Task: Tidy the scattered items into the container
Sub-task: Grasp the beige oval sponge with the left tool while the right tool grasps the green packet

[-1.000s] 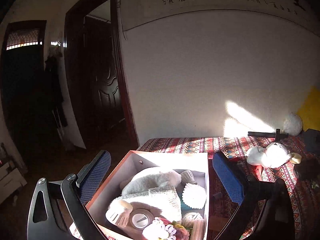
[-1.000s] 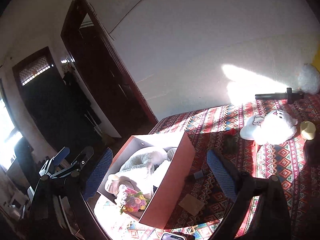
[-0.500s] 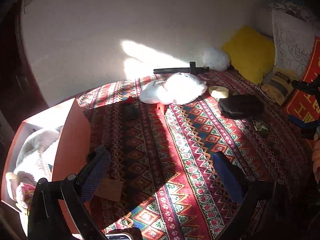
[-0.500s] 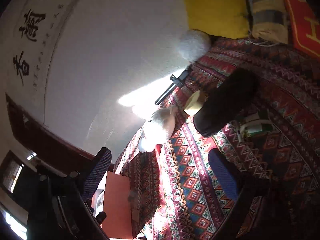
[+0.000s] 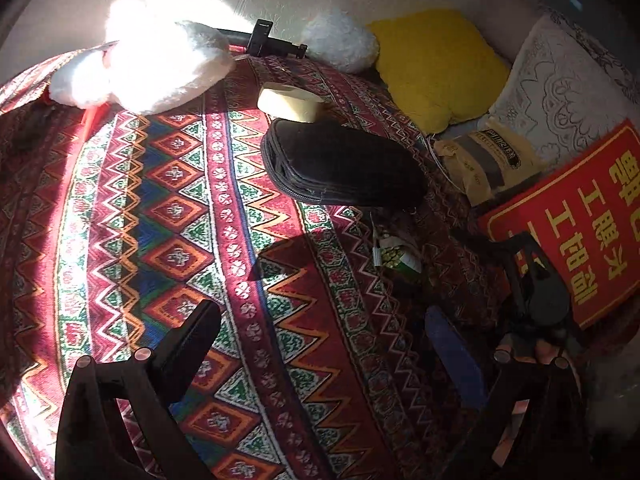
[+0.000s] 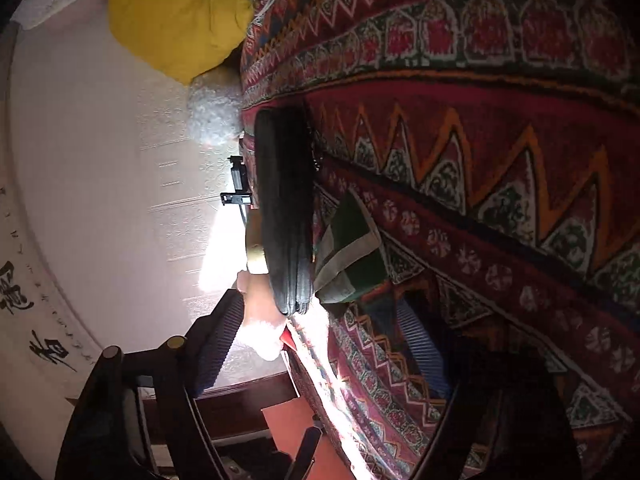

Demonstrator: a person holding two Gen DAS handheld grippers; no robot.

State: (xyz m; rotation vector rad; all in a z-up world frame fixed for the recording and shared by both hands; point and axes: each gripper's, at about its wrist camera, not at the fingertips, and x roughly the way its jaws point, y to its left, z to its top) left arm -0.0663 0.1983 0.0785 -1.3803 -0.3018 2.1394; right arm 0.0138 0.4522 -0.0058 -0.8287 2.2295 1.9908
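Patterned blanket (image 5: 168,208) underneath — black pouch (image 5: 340,164) lies ahead of the empty, wide left gripper (image 5: 320,344); right gripper (image 6: 320,340), jaws just narrowing, empty, pouch just ahead. Only right view shows orange box (image 6: 296,428).

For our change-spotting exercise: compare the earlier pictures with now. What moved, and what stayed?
Both claws swung from the box to the far rug; the right claw rolled sideways, its jaws closing, empty, near the small green packet. Black pouch, white plush and yellow cushion stayed put.
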